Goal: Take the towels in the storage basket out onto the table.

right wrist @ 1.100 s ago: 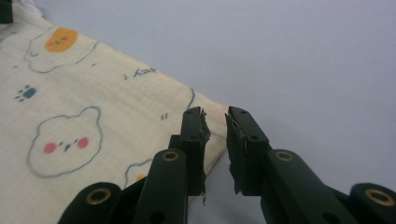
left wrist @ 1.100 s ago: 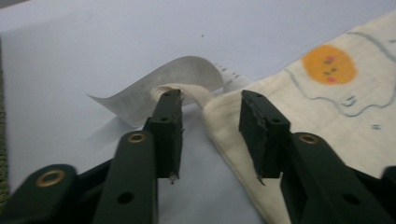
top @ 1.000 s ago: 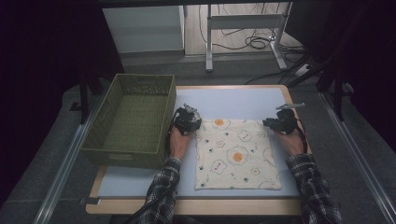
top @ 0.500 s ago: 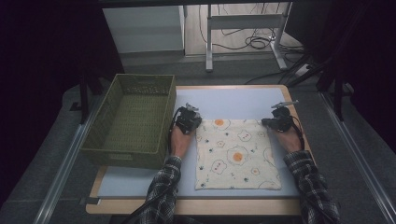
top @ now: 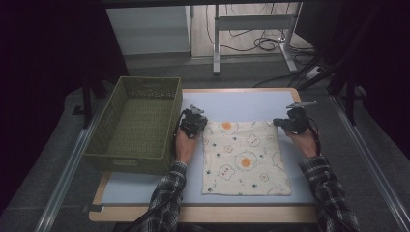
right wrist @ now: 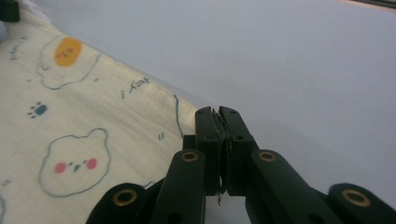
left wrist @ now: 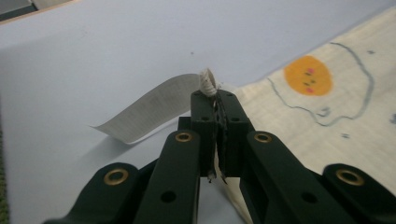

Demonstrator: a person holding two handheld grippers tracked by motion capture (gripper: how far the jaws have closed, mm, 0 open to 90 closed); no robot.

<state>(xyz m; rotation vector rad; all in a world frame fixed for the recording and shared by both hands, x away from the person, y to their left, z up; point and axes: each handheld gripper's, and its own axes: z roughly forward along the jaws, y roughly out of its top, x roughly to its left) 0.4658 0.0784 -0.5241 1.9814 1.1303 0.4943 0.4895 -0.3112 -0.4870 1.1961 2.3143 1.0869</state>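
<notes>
— Two grippers, both pinched tight. The left gripper [left wrist: 215, 100] has its jaws closed on the far left corner of the cloth [top: 245, 157]; a bunched bit of fabric pokes up between the tips, and a white label [left wrist: 149, 108] trails from that corner onto the mat [top: 241, 104].

— And the right gripper [right wrist: 219, 116]?

— Jaws together at the cloth's far right corner. A thin edge of fabric seems to sit between the pads, though it is hard to be sure at that angle. Both sets of jaws have just been closing.

— Where does the cloth lie?

— Flat on the mat, printed with eggs and bears, its near edge close to the person's side of the table. The left hand [top: 185, 145] rests just beside its left edge.

— And the basket [top: 135, 125]?

— Left of the cloth, close beside the left hand, apart from the cloth.
</notes>
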